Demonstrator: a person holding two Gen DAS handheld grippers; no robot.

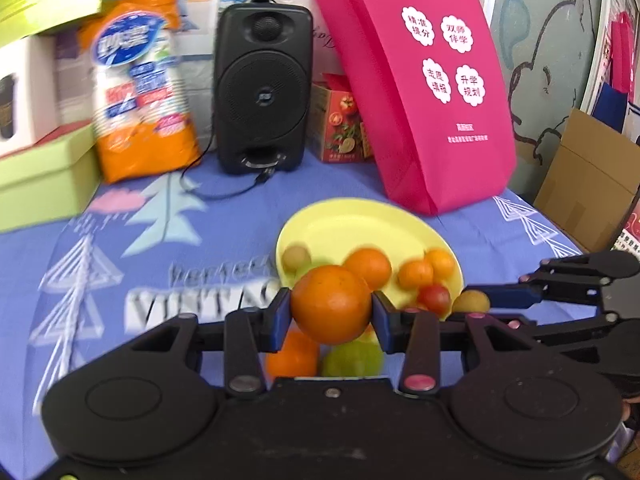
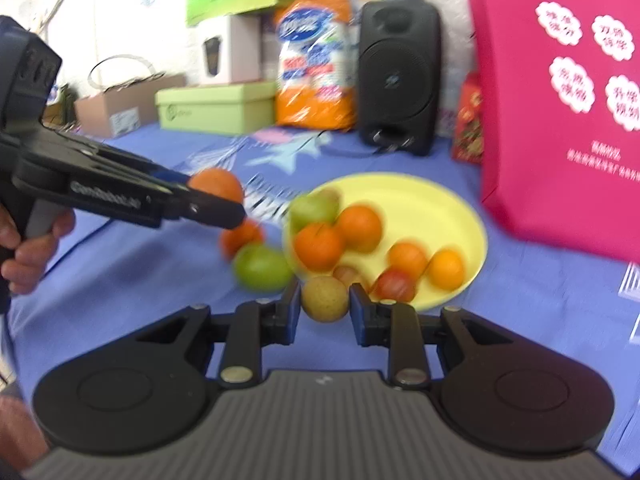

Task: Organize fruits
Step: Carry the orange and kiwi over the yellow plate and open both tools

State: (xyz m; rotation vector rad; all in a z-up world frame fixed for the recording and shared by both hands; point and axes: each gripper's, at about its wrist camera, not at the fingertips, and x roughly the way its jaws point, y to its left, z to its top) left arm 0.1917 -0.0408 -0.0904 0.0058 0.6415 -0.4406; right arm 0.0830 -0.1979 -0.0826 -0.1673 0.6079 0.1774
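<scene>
Both grippers are carrying fruit: the left gripper [image 1: 331, 310] is pinching an orange [image 1: 331, 309], the right gripper [image 2: 325, 305] a brownish fruit [image 2: 325, 299], near the yellow plate [image 2: 460, 208]. Next, each needs positioning over the plate before release.

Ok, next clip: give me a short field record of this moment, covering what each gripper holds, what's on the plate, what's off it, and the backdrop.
left gripper: shut on a large round orange
right gripper: shut on a small yellow-brown round fruit
round yellow plate: several orange citrus, one green fruit, one red fruit
off the plate: green apple and another orange, on the blue printed tablecloth
backdrop: black speaker, pink tote bag
image quality: motion-blurred
</scene>
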